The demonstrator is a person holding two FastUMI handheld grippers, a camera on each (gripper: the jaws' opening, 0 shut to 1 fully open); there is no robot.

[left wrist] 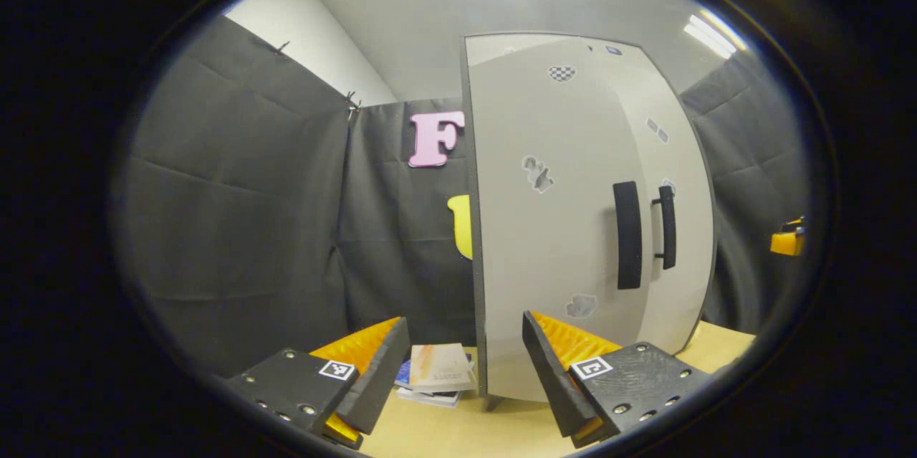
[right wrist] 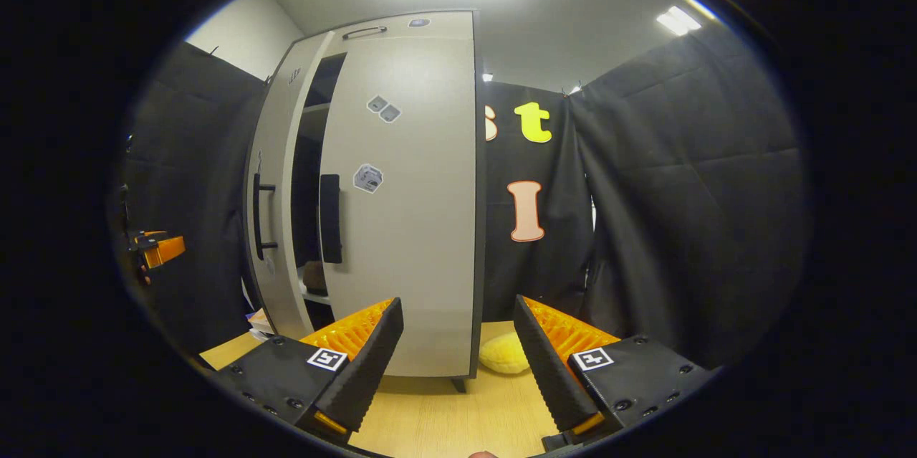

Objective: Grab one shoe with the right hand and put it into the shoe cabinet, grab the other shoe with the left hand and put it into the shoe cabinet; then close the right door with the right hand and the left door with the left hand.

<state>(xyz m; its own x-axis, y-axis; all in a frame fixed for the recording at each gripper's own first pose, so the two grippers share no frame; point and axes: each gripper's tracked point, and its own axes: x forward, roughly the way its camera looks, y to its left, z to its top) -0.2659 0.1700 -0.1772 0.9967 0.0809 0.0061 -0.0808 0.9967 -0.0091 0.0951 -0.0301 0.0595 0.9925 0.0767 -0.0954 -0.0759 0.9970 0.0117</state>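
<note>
The tall pale-grey shoe cabinet [right wrist: 401, 200] with dark edges stands upright on the light wooden tabletop [right wrist: 444, 415], against the black cloth wall of the booth. In the right gripper view the cabinet's right door [right wrist: 408, 229] lies flush and carries a black vertical bar handle [right wrist: 330, 218]; the left door [right wrist: 276, 214], with its own black bar handle [right wrist: 258, 218], stands ajar, and a dark gap between the two doors shows shelf edges inside. A brownish shape sits low in that gap; whether it is a shoe cannot be told, and the shoes cannot be made out elsewhere. In the left gripper view the left door [left wrist: 544, 229] faces the camera, and both handles [left wrist: 628, 234] sit near each other at mid height. A small stack of flat books [left wrist: 437, 375] lies on the tabletop just beside the cabinet's left foot. A pale yellow, soft rounded lump [right wrist: 505, 355] rests on the tabletop by the cabinet's right rear corner. The left gripper [left wrist: 466, 372] is spread apart with nothing between its fingers, in front of the cabinet's left edge. The right gripper [right wrist: 458, 365] is likewise spread and empty, in front of the right door's lower edge, apart from it. The other gripper shows small at the far edge of each view.
</note>
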